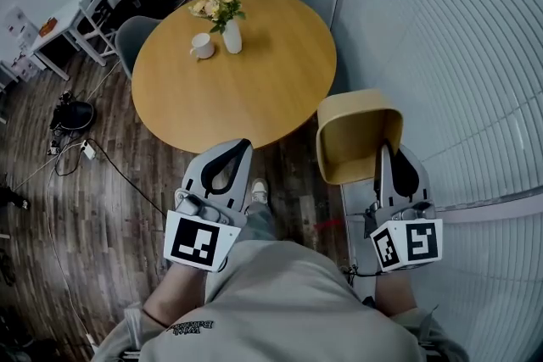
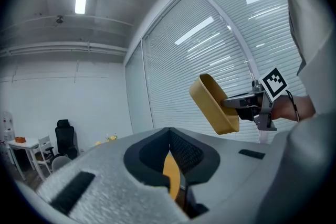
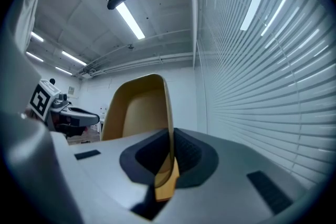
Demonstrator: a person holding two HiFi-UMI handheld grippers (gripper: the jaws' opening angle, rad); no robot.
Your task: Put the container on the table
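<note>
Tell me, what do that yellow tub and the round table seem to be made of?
The container looks like moulded plastic: thin, smooth mustard walls, rounded corners, dull sheen. The table looks like wood or wood veneer: an even warm tan top with a soft satin finish.

The container (image 1: pixel 356 136) looks like smooth, matt mustard plastic. The round bench (image 1: pixel 280 89) is pale wood with a satin sheen. On it, the vase (image 1: pixel 232 38) and cup (image 1: pixel 202 46) look like glossy white ceramic. The floor (image 1: pixel 119 191) beside the bench is dark, grainy wood plank.
</note>
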